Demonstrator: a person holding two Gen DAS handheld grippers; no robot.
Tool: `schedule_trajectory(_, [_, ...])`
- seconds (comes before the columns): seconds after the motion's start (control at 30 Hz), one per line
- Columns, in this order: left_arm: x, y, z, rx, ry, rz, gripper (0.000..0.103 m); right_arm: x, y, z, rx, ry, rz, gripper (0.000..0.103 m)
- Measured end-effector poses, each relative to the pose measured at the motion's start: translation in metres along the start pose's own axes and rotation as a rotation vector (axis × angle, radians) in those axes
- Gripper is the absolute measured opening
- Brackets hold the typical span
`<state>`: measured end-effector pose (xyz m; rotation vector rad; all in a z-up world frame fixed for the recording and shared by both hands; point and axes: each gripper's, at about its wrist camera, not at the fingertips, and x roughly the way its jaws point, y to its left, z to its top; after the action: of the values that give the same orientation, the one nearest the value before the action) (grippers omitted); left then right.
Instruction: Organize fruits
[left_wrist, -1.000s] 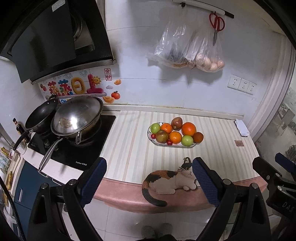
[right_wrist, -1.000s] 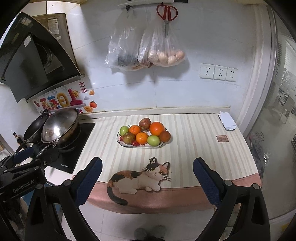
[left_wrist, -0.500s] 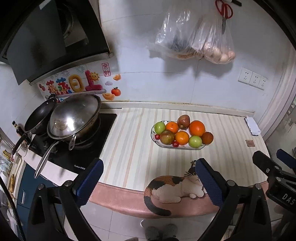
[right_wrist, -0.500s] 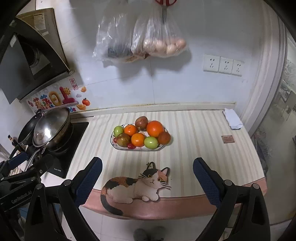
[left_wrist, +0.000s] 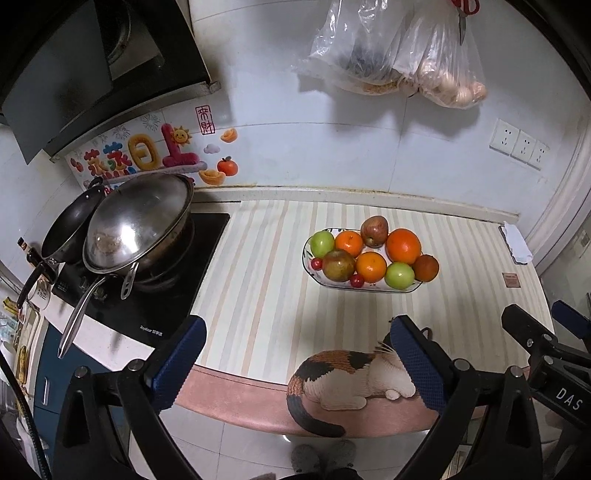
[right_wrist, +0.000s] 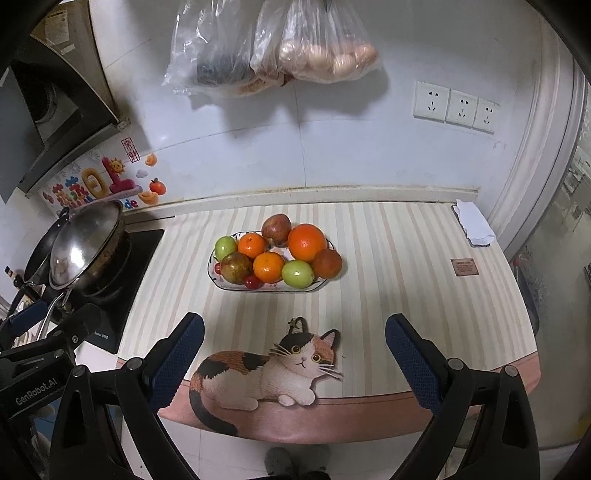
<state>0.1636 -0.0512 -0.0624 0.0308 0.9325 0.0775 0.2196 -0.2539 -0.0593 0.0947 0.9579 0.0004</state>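
Hovering before the counter's front edge, the left claw (left_wrist: 295, 354) and the right claw (right_wrist: 294, 350) both stand spread wide with nothing between their blue textured pads. Just beyond them, at the front edge, lies a flat cat-shaped mat (right_wrist: 266, 373) with a woolly, knitted look. The counter (right_wrist: 388, 251) itself wears a smooth covering of pale stripes. Near its middle, toward the back wall, sits the shallow oval glazed plate (right_wrist: 221, 282) heaped with fruit: a large orange (right_wrist: 306, 242), two smaller oranges, two green apples, reddish-brown apples and small red cherries at the near rim. The round fruits are likely firm, fairly light and smooth-skinned, apt to roll once a neighbour is lifted; each is best taken across its widest part, from above. The cherries would bruise under a hard squeeze. At the counter's left end stands a steel-lidded wok (left_wrist: 140, 225) on a black hob.
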Motion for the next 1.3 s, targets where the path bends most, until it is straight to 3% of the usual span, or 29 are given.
schedule_trajectory(1.3, [-0.005, -0.005, -0.002, 0.007, -0.006, -0.006, 0.102, -0.006, -0.005, -0.002, -0.02, 0.008, 0.019, 0.101])
